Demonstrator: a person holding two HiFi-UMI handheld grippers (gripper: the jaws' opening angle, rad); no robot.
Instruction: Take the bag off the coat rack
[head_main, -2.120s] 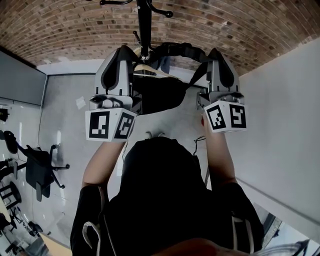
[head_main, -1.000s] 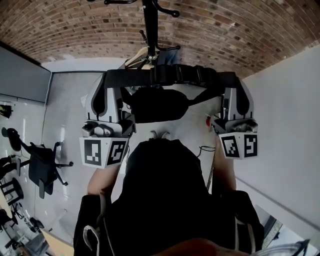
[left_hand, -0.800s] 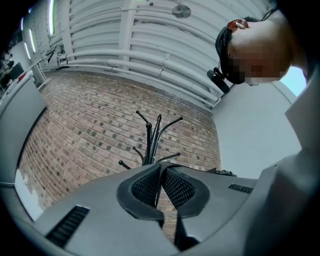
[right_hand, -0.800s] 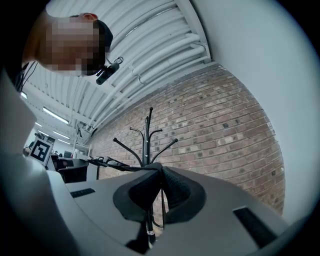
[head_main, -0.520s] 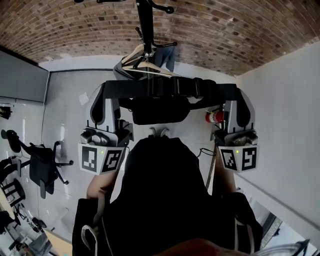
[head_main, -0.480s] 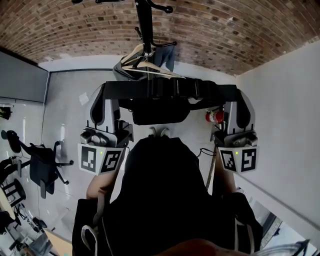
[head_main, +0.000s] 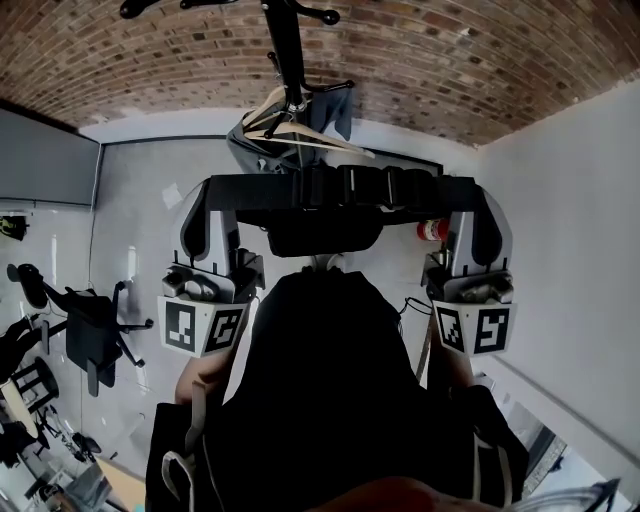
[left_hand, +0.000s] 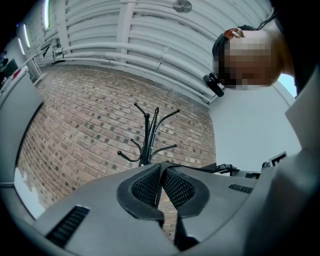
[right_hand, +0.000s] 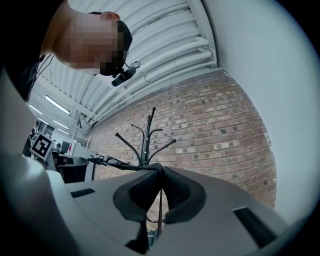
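Jaws of the left gripper (left_hand: 161, 181) and of the right gripper (right_hand: 160, 186) are closed tight on the strap (head_main: 340, 188), which is stretched level between them. Under it hangs the bag (head_main: 325, 232), apart from the coat rack (head_main: 290, 60). The person's head (head_main: 320, 340) hides its lower part.

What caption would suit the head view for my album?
Left gripper and right gripper clamp the strap of the black bag, clear of the coat rack.
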